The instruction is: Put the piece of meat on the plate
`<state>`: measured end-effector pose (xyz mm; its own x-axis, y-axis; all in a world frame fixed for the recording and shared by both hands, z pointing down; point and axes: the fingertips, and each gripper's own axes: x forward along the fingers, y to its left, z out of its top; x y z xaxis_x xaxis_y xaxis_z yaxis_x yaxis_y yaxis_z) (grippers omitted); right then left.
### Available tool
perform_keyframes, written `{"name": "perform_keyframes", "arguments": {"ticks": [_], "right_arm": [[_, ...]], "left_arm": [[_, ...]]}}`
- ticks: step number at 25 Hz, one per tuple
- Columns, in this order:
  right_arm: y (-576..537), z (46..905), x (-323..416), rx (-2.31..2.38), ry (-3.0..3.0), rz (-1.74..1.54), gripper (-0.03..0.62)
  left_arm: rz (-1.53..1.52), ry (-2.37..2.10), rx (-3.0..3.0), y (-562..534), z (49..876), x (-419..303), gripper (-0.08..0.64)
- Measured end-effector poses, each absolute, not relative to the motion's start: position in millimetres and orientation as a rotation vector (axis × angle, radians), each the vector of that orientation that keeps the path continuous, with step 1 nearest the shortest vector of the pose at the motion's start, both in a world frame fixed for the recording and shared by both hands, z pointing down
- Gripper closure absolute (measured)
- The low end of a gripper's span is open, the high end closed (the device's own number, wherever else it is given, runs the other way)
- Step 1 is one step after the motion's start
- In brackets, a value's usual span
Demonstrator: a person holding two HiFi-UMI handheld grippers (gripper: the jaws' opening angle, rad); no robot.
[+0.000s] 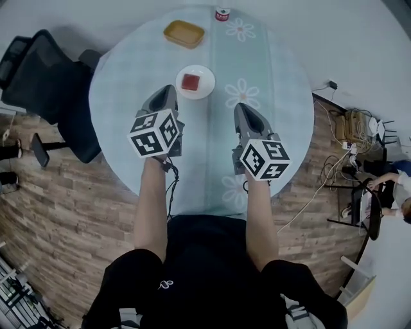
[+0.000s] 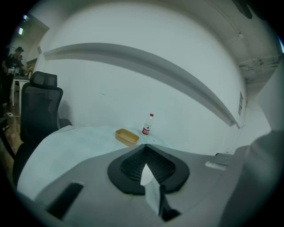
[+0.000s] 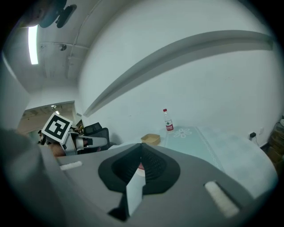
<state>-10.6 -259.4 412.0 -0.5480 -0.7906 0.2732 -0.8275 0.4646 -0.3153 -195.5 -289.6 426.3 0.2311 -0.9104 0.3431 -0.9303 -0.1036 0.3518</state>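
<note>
A red piece of meat (image 1: 191, 81) lies on a small white plate (image 1: 203, 90) on the round table (image 1: 128, 83) with its pale green cloth. Both grippers hover on the near side of the plate, apart from it. My left gripper (image 1: 168, 88) is just left of the plate, its jaws shut with nothing between them (image 2: 145, 147). My right gripper (image 1: 239, 106) is to the plate's right, jaws together and empty (image 3: 141, 146). Through the slit behind its tips, the right gripper view shows a sliver of the plate (image 3: 139, 172).
A yellow tray (image 1: 183, 33) and a small bottle (image 1: 222, 13) stand at the table's far edge. A black office chair (image 1: 45, 83) is beside the table on the left. Cables and equipment (image 1: 350, 135) lie on the floor at the right, near a person (image 1: 392, 186).
</note>
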Motion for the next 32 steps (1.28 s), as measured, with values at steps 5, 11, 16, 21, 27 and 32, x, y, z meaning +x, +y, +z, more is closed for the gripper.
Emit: {"name": "perform_keyframes", "arguments": {"ticks": [5, 11, 16, 21, 27, 32], "right_arm": [[-242, 372, -23, 1.483, -2.664, 0.468, 0.584], [-223, 329, -37, 1.495, -2.751, 0.275, 0.584], [-211, 324, -40, 1.507, -2.756, 0.225, 0.586], [-205, 321, -44, 1.480, -2.743, 0.180, 0.586], [-203, 321, -41, 1.501, -2.740, 0.166, 0.586], [-203, 322, -42, 1.508, -2.736, 0.169, 0.586]], "left_arm": [[0.022, -1.822, 2.066, -242, 388, -203, 0.566], [0.103, -1.973, 2.185, -200, 361, -194, 0.565], [0.075, -2.049, 2.211, -189, 342, -191, 0.565], [0.096, -2.086, 2.237, -186, 330, -188, 0.565], [0.081, -2.082, 2.244, -183, 330, -187, 0.565], [0.088, -2.075, 2.237, -183, 333, -188, 0.565]]}}
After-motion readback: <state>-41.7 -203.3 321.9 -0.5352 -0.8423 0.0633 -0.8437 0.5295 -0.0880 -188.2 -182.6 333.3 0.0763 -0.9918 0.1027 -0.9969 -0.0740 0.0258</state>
